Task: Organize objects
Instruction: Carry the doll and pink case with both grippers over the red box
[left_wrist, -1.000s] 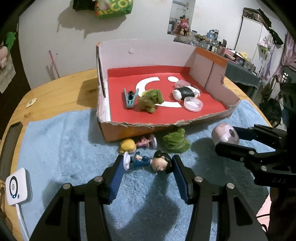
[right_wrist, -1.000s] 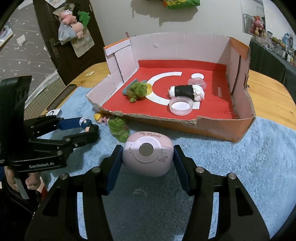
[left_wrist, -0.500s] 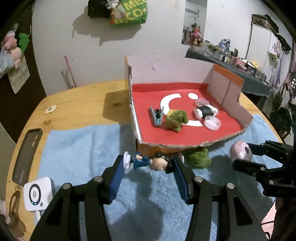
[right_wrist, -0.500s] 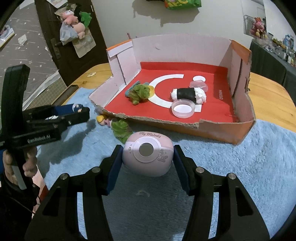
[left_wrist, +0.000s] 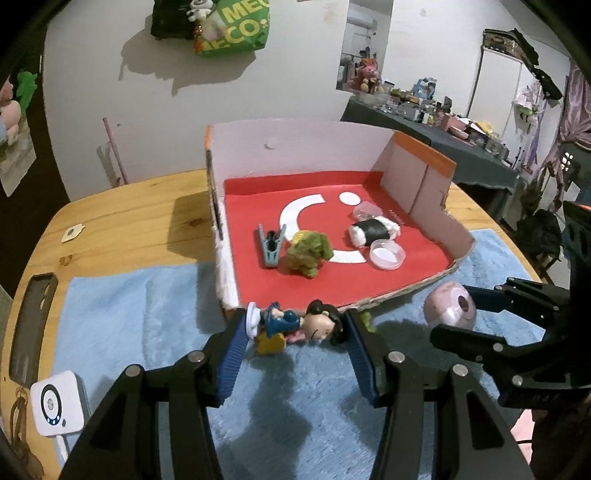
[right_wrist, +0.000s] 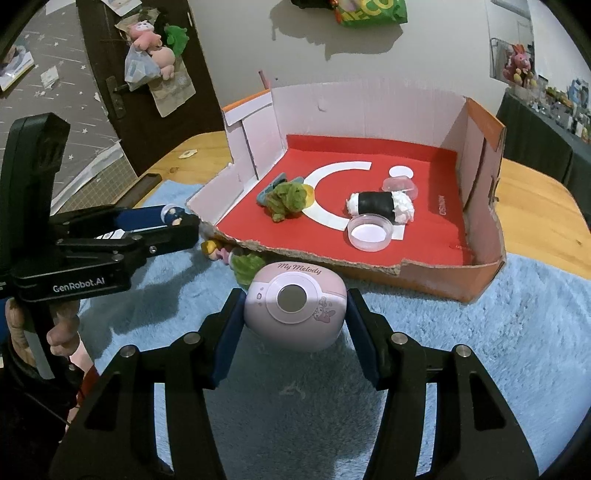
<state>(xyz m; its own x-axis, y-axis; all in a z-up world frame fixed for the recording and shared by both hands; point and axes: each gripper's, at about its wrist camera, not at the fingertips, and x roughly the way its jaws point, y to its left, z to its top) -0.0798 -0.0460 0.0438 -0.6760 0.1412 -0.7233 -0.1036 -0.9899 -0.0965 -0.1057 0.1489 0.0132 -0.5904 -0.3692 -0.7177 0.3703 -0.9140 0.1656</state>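
Observation:
My left gripper (left_wrist: 295, 325) is shut on a small doll figure (left_wrist: 299, 323) in blue with dark hair, held sideways above the blue mat, just before the box's torn front wall. My right gripper (right_wrist: 293, 308) is shut on a pink egg-shaped gadget (right_wrist: 295, 304) marked "My Melody", also held in front of the box. The cardboard box (right_wrist: 369, 110) with a red floor holds a green plush (right_wrist: 288, 199), a sushi-roll toy (right_wrist: 380, 206), a clear round lid (right_wrist: 369, 232) and a blue clip (left_wrist: 271, 245).
On the blue mat (right_wrist: 498, 350) by the box front lie a yellow-haired figure (right_wrist: 210, 247), a pink piece and a second green plush (right_wrist: 247, 266). A white device (left_wrist: 57, 402) and a dark phone case (left_wrist: 31, 328) sit at the wooden table's left edge. A person's hand (right_wrist: 62, 332) holds the left gripper.
My left gripper has lifted the doll off the mat and carried it up toward the box's front edge. The right gripper and pink gadget have stayed put.

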